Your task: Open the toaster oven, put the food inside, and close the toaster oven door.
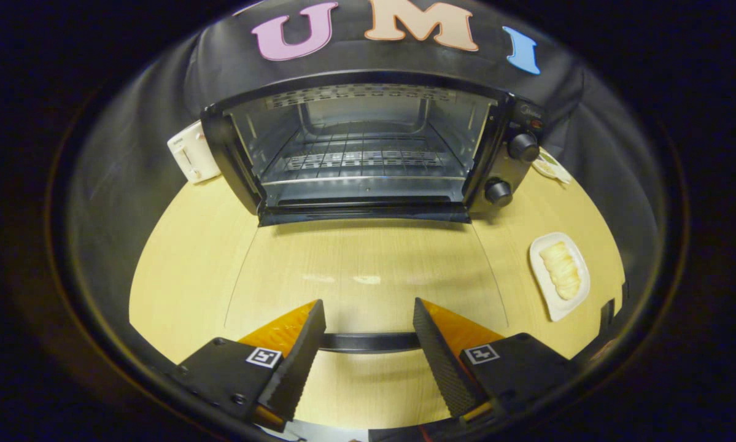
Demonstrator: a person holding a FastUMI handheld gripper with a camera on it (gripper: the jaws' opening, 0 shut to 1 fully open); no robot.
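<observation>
**Oven open, food waiting on its plate off to the right**

Your tongs (368,319) stand wide, nothing between the fingers. They hover low over the glass door (368,270), which lies flat out over the desk (183,258), its dark handle bar (368,342) just ahead of the fingertips. That puts you where a hand ends up after swinging a door down, so I judge the opening step done.

The toaster oven (368,147) faces you squarely, cavity bare, wire rack (361,158) in place and free to take a load.

The food (561,269), a pale ridged piece, lies on a small white plate (542,279) beside the door's right edge, well clear of the oven's knobs (510,169). It sits within reach but apart from the door's swing.

Next, you likely turn right toward the plate. The piece looks soft, so pinch lightly.
</observation>
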